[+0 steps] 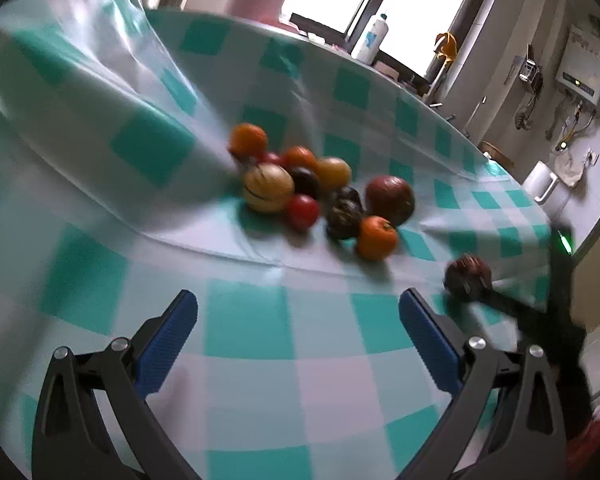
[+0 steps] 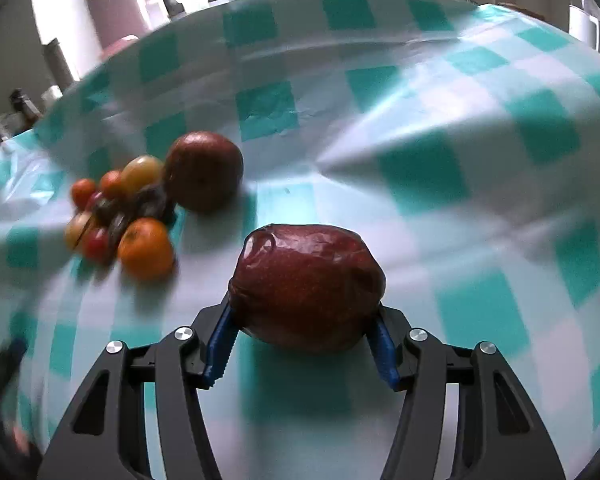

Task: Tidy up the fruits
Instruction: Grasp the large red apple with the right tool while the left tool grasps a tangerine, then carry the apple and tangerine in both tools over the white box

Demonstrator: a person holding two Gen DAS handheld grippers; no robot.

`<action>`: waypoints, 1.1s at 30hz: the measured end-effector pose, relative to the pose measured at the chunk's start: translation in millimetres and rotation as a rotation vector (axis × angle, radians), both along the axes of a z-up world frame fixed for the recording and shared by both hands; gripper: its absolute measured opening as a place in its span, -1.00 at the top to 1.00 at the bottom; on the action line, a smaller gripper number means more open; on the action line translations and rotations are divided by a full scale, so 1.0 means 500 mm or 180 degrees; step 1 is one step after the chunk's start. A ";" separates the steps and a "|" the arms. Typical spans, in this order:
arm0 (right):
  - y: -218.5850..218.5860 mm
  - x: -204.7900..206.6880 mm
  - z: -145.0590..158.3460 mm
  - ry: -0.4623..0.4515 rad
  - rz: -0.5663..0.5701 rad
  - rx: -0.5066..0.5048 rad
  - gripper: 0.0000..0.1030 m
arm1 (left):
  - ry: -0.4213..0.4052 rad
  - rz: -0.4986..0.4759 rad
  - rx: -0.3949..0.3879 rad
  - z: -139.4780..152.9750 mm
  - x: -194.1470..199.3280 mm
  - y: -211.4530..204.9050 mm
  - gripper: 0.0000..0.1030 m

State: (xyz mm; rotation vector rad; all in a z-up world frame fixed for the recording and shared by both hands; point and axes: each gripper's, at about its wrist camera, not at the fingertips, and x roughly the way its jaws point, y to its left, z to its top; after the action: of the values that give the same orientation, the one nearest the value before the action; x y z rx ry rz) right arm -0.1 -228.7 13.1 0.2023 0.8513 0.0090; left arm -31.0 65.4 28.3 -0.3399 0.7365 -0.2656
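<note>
Step in hand: pick-up of one fruit off the pile. Right gripper [image 2: 306, 330] has its blue pads pinching a dark red apple [image 2: 306, 292], wrapped in film by the look of it, though blur makes that unsure. The apple sits low over the checked tablecloth [image 2: 440, 168], apart from the fruit pile [image 2: 140, 208]. Left gripper [image 1: 298, 344] is spread wide w/ nothing between the fingers, pointing toward the pile. Next move prob. needs a steady lift, then a clear spot to set the apple down.

Fruit pile [image 2: 132, 208] on tablecloth [image 2: 420, 160], left of wrapped apple [image 2: 306, 288].
</note>
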 end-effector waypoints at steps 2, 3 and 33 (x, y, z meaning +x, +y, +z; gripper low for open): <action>-0.023 -0.045 -0.004 -0.0052 -0.0005 0.0090 -0.10 | 0.0120 0.0005 -0.0004 -0.007 0.017 -0.034 -0.96; -0.037 -0.057 -0.004 -0.0068 -0.0031 0.0156 -0.10 | 0.0171 -0.0021 -0.0004 -0.009 0.028 -0.056 -0.96; -0.034 -0.120 0.010 -0.0195 -0.0055 -0.0075 -0.10 | 0.0056 0.0304 0.0337 -0.016 0.034 -0.185 0.16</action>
State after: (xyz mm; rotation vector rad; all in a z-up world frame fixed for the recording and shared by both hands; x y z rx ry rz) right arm -60.3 -245.8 18.2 0.1863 0.7881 -0.0109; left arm -13.8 -27.1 20.5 -0.2763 0.7467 -0.1328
